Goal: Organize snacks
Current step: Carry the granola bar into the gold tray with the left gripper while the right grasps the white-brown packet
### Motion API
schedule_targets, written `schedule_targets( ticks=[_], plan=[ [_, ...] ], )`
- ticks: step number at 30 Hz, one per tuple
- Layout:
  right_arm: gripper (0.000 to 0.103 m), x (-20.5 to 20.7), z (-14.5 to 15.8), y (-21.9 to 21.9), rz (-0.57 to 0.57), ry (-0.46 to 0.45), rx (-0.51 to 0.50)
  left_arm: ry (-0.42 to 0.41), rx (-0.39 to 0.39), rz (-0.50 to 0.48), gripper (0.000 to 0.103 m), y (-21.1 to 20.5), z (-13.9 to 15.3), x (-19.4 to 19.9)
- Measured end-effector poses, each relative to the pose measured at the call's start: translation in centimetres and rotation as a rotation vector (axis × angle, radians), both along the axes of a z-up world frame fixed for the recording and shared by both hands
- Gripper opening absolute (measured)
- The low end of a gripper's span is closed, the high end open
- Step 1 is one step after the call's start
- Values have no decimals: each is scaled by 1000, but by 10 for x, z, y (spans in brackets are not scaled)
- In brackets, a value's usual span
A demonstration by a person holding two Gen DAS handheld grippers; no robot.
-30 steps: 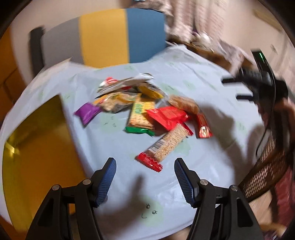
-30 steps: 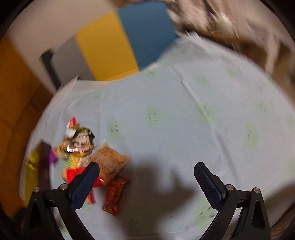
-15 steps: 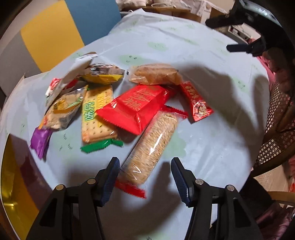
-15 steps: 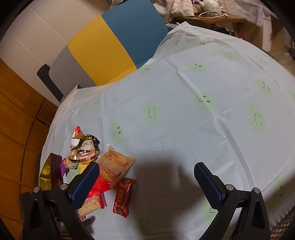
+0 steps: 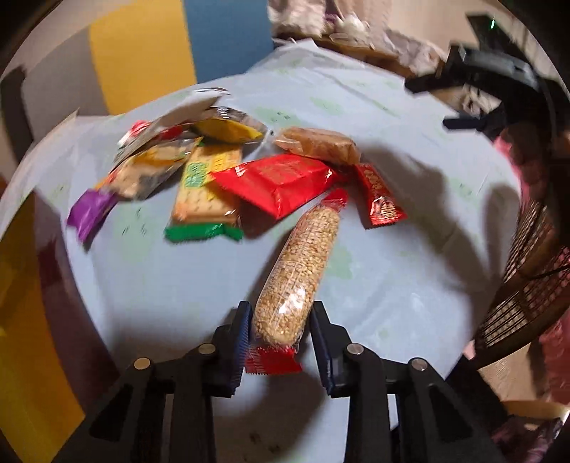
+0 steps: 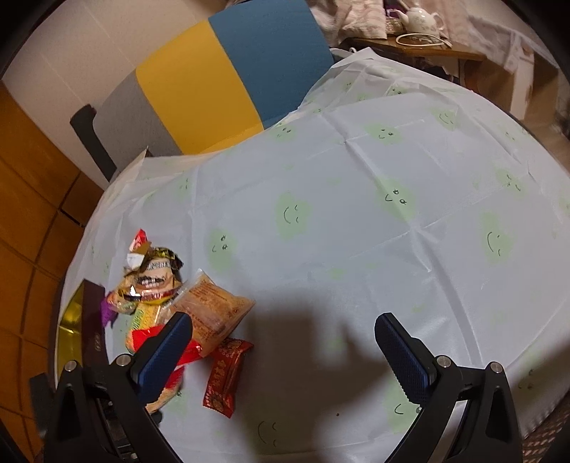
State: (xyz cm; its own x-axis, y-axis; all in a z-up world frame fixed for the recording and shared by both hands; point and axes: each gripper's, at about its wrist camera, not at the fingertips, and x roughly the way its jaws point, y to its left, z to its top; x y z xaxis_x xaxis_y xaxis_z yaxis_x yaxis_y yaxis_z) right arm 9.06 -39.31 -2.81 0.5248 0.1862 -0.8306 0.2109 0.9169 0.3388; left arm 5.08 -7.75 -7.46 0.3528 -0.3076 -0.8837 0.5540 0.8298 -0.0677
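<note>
My left gripper (image 5: pixel 279 326) jaws closing on the sesame bar (image 5: pixel 297 274); right gripper (image 6: pixel 283 350) wide open, empty; snack pile (image 5: pixel 221 167) unsorted.

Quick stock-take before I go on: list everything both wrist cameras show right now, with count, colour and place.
grain bar: 1, clear wrap with red ends, near end between the left fingers
red packet: 1, red, pile centre
narrow red packet: 1, red, right of the pile
cracker pack: 1, yellow with green end, left of the red packet
brown snack pack: 1, clear over brown, behind the red packet
purple packet: 1, purple, pile's left edge
tablecloth: 1, pale with green smiley faces, covering the table
gold tray: 1, gold, table's left edge
teapot: 1, white, side table behind
left gripper: closing on the grain bar
right gripper: open, empty, above bare cloth
</note>
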Motion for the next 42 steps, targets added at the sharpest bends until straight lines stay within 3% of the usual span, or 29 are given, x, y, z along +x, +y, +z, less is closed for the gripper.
schedule_targets(
  ticks=[5,10,18,26,32,38,42],
  plan=[
    [102,4,-6,22,96,43,-72,-4,-37,63,33,18,-5,-22],
    [72,4,-17,53,212,90,-149,-16,-75,94,33,30,-3,-38],
    [49,-2,-18,85,329,95,-242,-40,-195,122,29,51,17,-45],
    [48,33,28,158,554,-24,-311,-74,-240,127,28,62,30,-50],
    [48,80,28,226,695,-26,-426,-102,-269,124,28,76,42,-53],
    [48,99,21,242,699,0,-437,-84,-263,85,28,66,33,-48],
    [48,97,20,241,707,1,-438,-6,-233,43,30,51,15,-40]
  ],
)
